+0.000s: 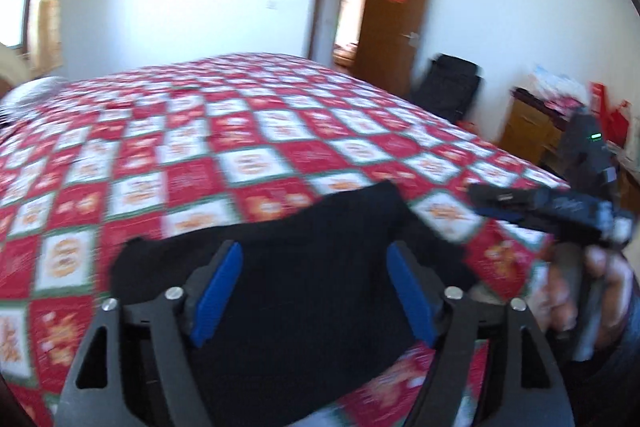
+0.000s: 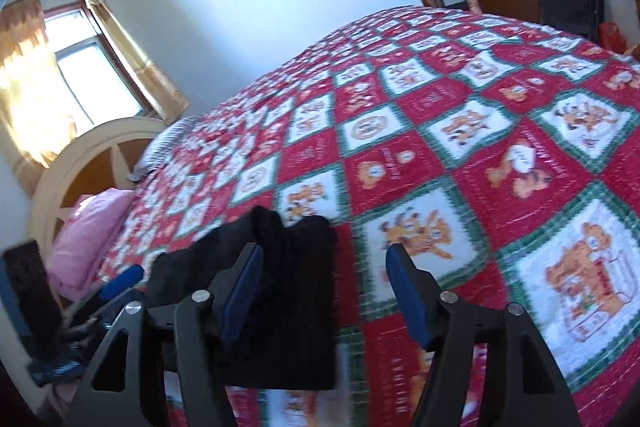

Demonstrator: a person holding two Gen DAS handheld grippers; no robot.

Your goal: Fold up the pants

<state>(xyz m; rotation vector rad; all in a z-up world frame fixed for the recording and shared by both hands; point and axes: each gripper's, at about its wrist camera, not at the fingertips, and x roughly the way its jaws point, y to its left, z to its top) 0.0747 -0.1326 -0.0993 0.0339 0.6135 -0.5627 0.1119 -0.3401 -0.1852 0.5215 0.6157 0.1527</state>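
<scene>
While the pants (image 1: 280, 283) are lying as a compact black bundle at the near edge of the quilt (image 1: 168, 163), we're holding the left gripper (image 1: 316, 291) wide over them, the right gripper (image 2: 328, 295) wide beside them, gripping nothing; folding looks nearly finished.

Ahead of the gripper spreads a bed under a quilt (image 1: 256, 131) of red and white squares edged in green, printed with orange cartoon figures. Beyond its far edge an open wooden door (image 1: 400, 23) with a red paper decoration stands in a white wall, with a black chair (image 1: 452, 91) and a low wooden cabinet (image 1: 528, 127) to the right. Far to the gripper's left are a pink pillow (image 2: 88, 235), a curved cream headboard (image 2: 80, 155) and a sunlit curtained window (image 2: 80, 67).
</scene>
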